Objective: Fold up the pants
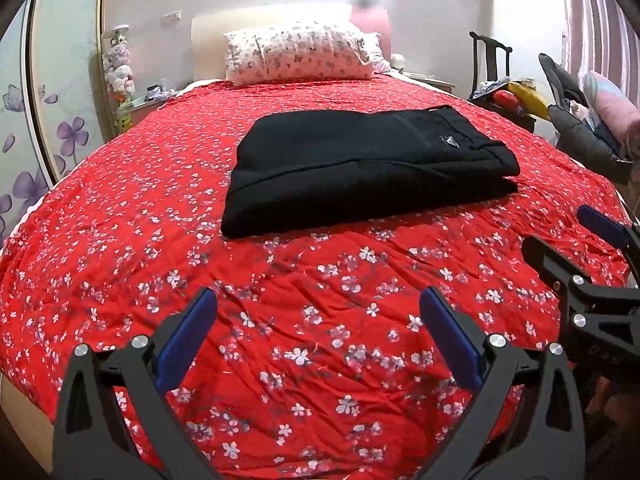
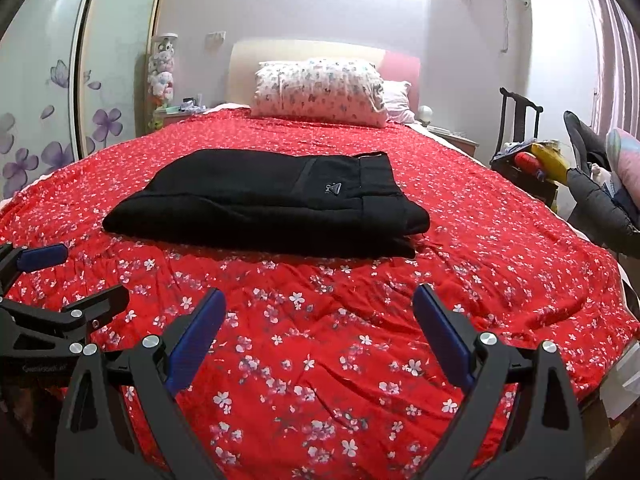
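Pants lie mid-bed as a compact black stack, layers doubled, logo up. Fold looks done, or nearly; maybe 1 last tidy. Left gripper & right gripper both spread wide, empty, well short of the pants.

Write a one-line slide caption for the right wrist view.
Black pants lie folded on the red floral bedspread; the right tool hovers open in front of them, gripping nothing.
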### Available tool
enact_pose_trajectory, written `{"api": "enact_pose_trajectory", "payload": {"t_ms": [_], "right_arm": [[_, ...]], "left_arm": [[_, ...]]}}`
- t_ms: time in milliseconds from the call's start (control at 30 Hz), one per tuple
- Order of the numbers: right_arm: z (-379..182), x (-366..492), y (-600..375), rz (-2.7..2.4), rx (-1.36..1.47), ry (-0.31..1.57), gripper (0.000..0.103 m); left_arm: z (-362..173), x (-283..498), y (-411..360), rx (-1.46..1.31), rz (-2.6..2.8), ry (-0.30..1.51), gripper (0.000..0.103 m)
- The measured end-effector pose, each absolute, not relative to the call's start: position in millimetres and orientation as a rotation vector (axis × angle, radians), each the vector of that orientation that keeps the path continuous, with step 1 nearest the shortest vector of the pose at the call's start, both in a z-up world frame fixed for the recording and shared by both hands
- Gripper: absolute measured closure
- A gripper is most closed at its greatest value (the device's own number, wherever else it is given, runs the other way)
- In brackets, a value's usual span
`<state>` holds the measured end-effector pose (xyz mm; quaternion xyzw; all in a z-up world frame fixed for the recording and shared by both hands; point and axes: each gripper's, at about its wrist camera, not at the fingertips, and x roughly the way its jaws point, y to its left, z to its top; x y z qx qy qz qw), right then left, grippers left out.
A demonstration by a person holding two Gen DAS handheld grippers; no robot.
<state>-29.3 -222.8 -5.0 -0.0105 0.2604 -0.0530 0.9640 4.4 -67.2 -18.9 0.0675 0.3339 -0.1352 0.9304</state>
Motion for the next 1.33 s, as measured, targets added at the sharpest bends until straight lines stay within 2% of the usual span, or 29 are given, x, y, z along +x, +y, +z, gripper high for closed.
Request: {"api": "enact_pose_trajectory", "payload": {"t_ms": [1333], "right_arm": [[-9.4,-27.3,-229.5,-0.099,-0.023,0.543,0.007]], "left_arm": [[-19.8,2.6,-67.0,0.154,-0.281,0.677,0.002]]}}
